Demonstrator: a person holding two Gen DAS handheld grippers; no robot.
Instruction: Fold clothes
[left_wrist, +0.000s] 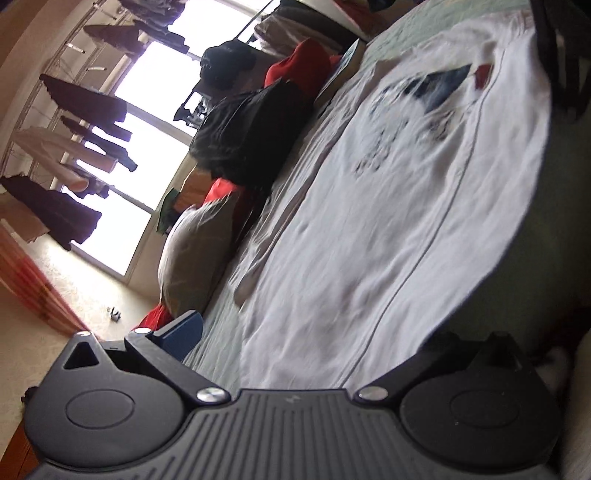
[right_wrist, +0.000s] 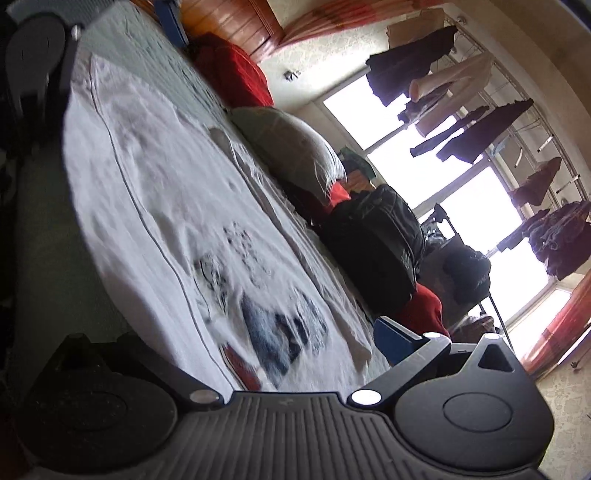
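One garment matters here: a white T-shirt (left_wrist: 388, 206) spread over a pale green bed cover (left_wrist: 524, 258), printed side up, with a dark blue and red graphic toward 1 o'clock in the left wrist view and toward 6 o'clock in the right wrist view.

Both grippers sit low at opposite ends of the shirt, rolled onto their sides. Left gripper (left_wrist: 306, 354): jaws spread wide, one blue fingertip at 8 o'clock, the other finger dark at 4 o'clock, cloth running between them but not pinched. Right gripper (right_wrist: 236, 354): same, jaws spread wide, blue tip at 4 o'clock, nothing clamped.

Progress, as a judgement: the shirt lies mostly flat. A long thin line runs its length, and a raised strip of cloth along the far edge (left_wrist: 295, 206) could be a side already turned in, or only a sleeve and seam. So this fits either a shirt laid out for folding or one part-folded lengthwise. It is not a compact folded bundle; cross folds remain.

Hard to read: motion blur smears the print and the hems. Collar and sleeves cannot be picked out. The near edge is cut off by each gripper body.

Beyond the bed at 9 to 11 o'clock in the left wrist view: a grey pillow (left_wrist: 195, 254), a black backpack (left_wrist: 255, 133), red cloth (left_wrist: 299, 66), and hanging clothes (left_wrist: 85, 99) against a bright window.
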